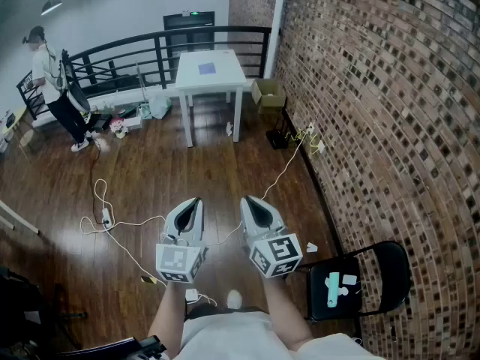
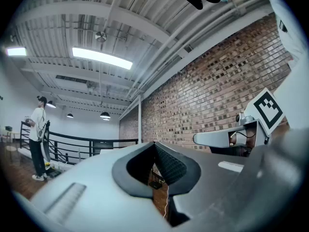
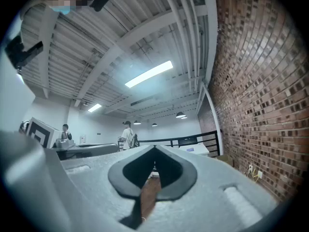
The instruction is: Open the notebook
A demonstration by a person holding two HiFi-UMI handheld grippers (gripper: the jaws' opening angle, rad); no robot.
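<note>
The notebook [image 1: 206,68] is a small purple rectangle lying shut on a white table [image 1: 225,81] far ahead across the wooden floor. In the right gripper view the notebook [image 3: 190,149] shows as a faint purple patch on that table [image 3: 198,151]. My left gripper [image 1: 196,201] and right gripper [image 1: 245,199] are held side by side at waist height, level and pointing toward the table, far short of it. Both are shut with nothing between their jaws. The left gripper [image 2: 154,144] and right gripper [image 3: 154,148] show their tips meeting.
A brick wall [image 1: 375,88] runs along the right. A black folding chair [image 1: 379,272] holding a teal object stands close at my right. White cables [image 1: 120,223] trail over the floor. A person [image 1: 56,88] stands far left by a black railing [image 1: 150,51]. A cardboard box [image 1: 268,92] sits beside the table.
</note>
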